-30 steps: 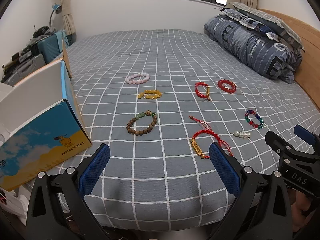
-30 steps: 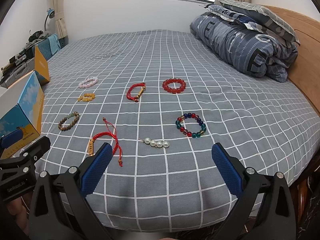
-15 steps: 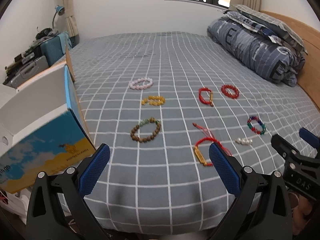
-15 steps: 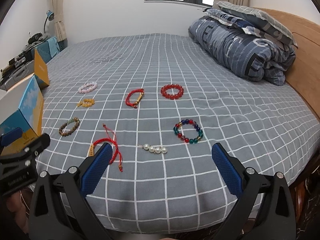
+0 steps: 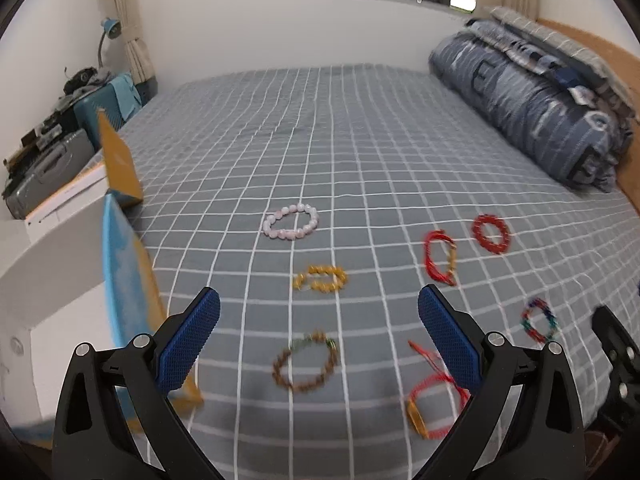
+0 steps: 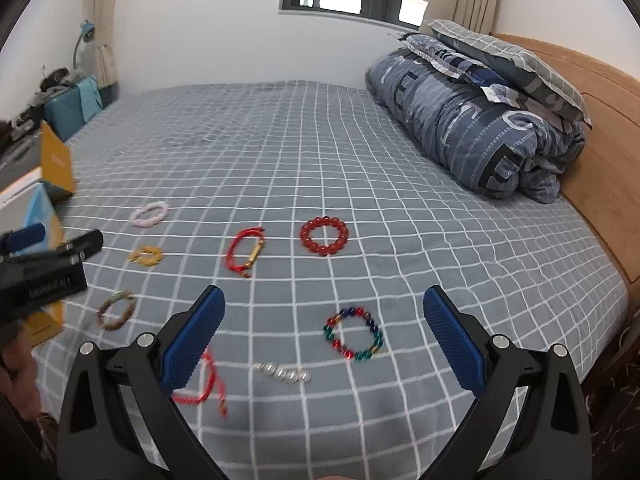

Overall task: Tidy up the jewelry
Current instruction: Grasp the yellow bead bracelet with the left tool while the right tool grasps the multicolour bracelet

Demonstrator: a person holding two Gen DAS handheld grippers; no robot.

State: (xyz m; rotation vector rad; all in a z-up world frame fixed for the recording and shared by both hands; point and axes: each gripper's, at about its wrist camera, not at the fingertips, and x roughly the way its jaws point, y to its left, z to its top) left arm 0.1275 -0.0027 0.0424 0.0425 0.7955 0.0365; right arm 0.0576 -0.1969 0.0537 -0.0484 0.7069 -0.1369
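Several bracelets lie on the grey checked bed [image 5: 360, 152]. In the left wrist view: a pink bead bracelet [image 5: 291, 221], a yellow one [image 5: 320, 278], a brown wooden one [image 5: 306, 367], a red cord bracelet with a gold bar [image 5: 436, 404], another red cord one [image 5: 440, 257], a red bead one [image 5: 491, 234] and a multicolour one [image 5: 539, 319]. My left gripper [image 5: 318, 338] is open and empty above the brown bracelet. My right gripper [image 6: 323, 334] is open and empty above the multicolour bracelet [image 6: 354, 339] and a short pearl strand [image 6: 284, 374].
An open blue and yellow cardboard box [image 5: 120, 264] stands at the bed's left edge. A rolled blue quilt [image 6: 476, 128] and pillows lie against the wooden headboard [image 6: 600, 128] on the right. Cluttered cases [image 5: 48, 160] sit far left.
Both grippers have risen and tilted forward, so the bracelets sit lower and nearer in both views. Both stay open. No bracelet has moved.
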